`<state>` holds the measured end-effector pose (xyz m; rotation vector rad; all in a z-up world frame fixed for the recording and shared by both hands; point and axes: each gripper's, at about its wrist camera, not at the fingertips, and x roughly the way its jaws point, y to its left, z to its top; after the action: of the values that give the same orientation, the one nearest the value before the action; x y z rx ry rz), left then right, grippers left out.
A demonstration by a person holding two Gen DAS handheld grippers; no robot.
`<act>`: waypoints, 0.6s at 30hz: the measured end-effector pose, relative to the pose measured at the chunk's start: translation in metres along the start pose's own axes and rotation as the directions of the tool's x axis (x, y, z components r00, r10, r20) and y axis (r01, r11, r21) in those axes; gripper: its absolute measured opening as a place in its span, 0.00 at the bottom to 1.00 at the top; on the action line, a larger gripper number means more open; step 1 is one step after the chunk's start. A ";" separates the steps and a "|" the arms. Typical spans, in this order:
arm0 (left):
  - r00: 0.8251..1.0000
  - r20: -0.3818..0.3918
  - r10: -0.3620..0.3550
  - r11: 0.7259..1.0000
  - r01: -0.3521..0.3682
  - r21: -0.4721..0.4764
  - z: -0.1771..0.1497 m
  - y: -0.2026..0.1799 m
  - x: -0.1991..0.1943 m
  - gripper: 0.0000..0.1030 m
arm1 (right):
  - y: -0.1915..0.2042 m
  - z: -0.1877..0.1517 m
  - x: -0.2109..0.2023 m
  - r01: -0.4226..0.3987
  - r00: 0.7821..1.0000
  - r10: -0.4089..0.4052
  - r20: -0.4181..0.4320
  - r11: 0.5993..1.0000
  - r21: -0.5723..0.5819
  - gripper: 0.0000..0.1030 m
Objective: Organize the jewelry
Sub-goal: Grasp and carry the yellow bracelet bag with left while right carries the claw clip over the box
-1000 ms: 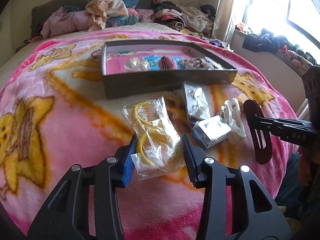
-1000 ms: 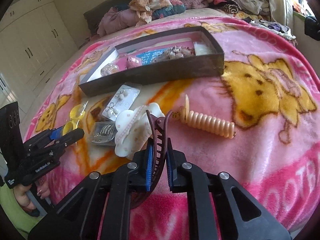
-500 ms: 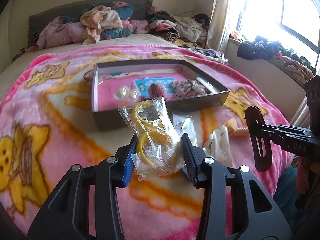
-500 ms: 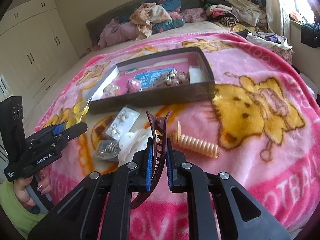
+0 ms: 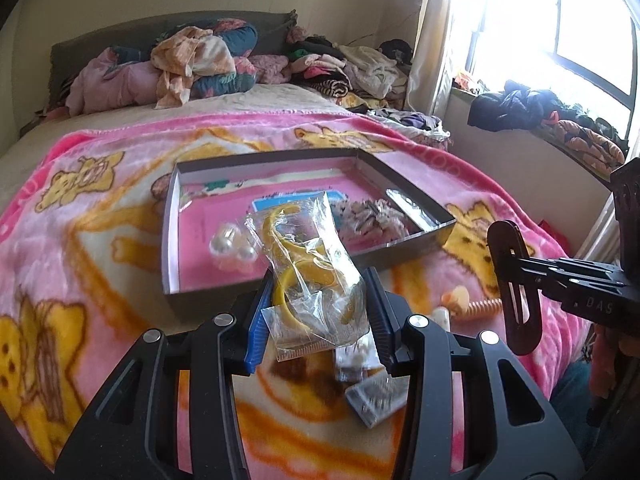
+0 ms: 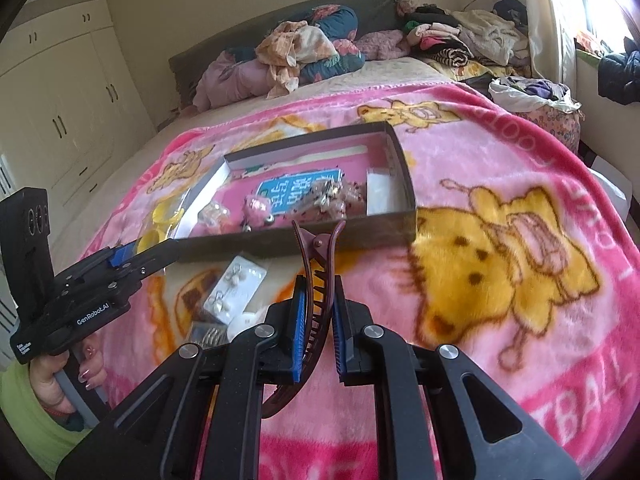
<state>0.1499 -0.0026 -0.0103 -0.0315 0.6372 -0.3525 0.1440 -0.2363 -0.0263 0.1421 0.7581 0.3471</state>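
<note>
My left gripper (image 5: 318, 312) is shut on a clear plastic bag of yellow bangles (image 5: 312, 272), held in the air just before the near wall of the shallow grey box (image 5: 280, 278) with the pink floor. My right gripper (image 6: 318, 312) is shut on a maroon claw hair clip (image 6: 318, 264), held above the blanket in front of the same box (image 6: 400, 152). The box holds pearl pieces (image 5: 234, 250), a blue card (image 6: 296, 192) and a heap of small trinkets (image 6: 336, 196). The right gripper with its clip (image 5: 516, 288) shows at the right of the left wrist view.
On the pink cartoon blanket (image 6: 500, 264) before the box lie an earring card (image 6: 236, 288), a small silver packet (image 5: 374, 402), a white hair claw (image 6: 244, 322) and a peach spiral comb (image 5: 476, 304). Clothes are piled at the headboard (image 5: 192, 64). A window ledge (image 5: 552, 120) is on the right.
Both grippers have risen and moved toward the box with their loads. The bag of bangles left the blanket and now hangs at the box's near wall.
</note>
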 end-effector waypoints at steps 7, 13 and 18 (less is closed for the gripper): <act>1.000 0.027 -0.006 1.000 0.006 -0.010 0.019 -0.002 0.009 0.33 | -0.004 0.019 0.004 0.005 1.000 -0.005 0.019 1.000 -0.007 0.11; 0.999 0.040 -0.009 1.000 0.009 -0.009 0.032 -0.005 0.019 0.33 | -0.009 0.033 0.007 0.010 0.999 -0.010 0.030 1.000 -0.006 0.11; 0.999 0.047 -0.010 1.000 0.011 -0.012 0.041 -0.004 0.027 0.33 | -0.014 0.041 0.011 0.022 0.999 -0.022 0.036 1.000 -0.006 0.11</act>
<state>0.1929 -0.0186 0.0078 -0.0544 0.5931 -0.3571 0.1836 -0.2460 -0.0072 0.1335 0.7221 0.3255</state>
